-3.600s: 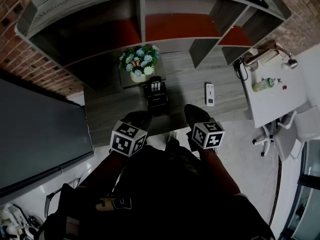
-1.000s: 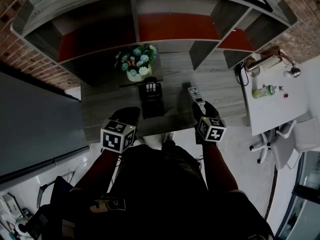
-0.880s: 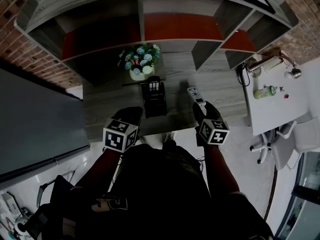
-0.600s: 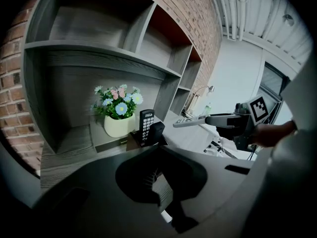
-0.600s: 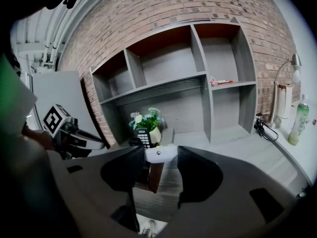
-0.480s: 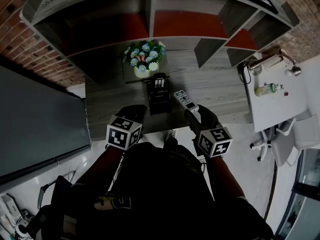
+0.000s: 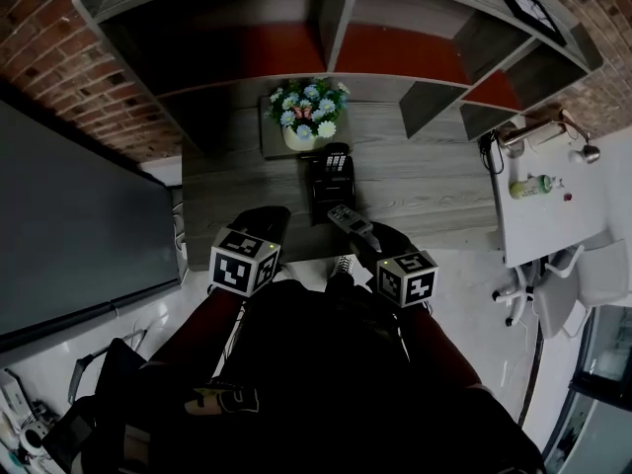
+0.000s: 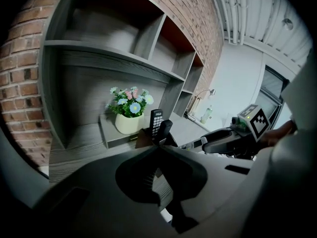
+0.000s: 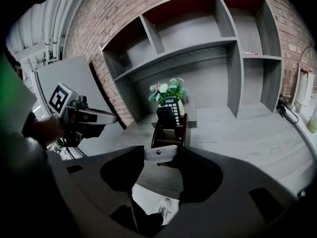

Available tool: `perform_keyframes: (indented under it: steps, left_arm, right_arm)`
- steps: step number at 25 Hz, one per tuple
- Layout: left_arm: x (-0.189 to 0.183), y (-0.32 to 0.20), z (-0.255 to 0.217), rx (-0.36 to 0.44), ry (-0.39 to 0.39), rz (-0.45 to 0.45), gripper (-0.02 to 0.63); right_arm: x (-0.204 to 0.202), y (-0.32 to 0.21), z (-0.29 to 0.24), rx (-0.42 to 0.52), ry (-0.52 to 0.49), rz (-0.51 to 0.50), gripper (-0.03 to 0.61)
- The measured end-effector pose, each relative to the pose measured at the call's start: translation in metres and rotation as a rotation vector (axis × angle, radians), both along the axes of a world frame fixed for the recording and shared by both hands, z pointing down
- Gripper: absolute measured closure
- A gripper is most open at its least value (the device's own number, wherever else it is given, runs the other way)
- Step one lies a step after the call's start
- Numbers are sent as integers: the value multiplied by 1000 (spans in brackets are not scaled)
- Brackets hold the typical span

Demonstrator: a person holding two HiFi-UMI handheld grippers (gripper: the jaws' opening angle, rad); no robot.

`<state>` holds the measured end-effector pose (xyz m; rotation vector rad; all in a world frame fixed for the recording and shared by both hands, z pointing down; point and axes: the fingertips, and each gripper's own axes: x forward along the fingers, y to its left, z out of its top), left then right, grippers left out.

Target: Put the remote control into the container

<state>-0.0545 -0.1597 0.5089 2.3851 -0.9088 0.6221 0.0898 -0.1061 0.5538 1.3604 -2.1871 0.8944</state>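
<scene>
Gray table (image 7: 434, 181) holds a black container (image 7: 331, 178). Right tool (image 7: 367, 237) grips the remote control (image 7: 343, 216); left tool (image 7: 269, 215) is closed, empty.

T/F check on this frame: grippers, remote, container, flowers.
1. The right gripper grips a remote. True.
2. The container is empty. False: other remotes stand in it.
3. The flower pot stands behind the container. True.
4. The left gripper holds a remote. False: nothing is between its jaws.
5. The held remote is inside the container. False: it is short of it.
</scene>
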Motion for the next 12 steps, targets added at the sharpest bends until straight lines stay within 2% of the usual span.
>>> perform_keyframes:
  steps: [5,12]
  left_arm:
    - [-27,4,9,-15,-13,-45,606]
    - [-47,9,15,-17,-10,-67,606]
  right_arm:
    - [-8,-13,15,-79,-51,55,360]
    - [-14,-30,36,-149,-8,106,359]
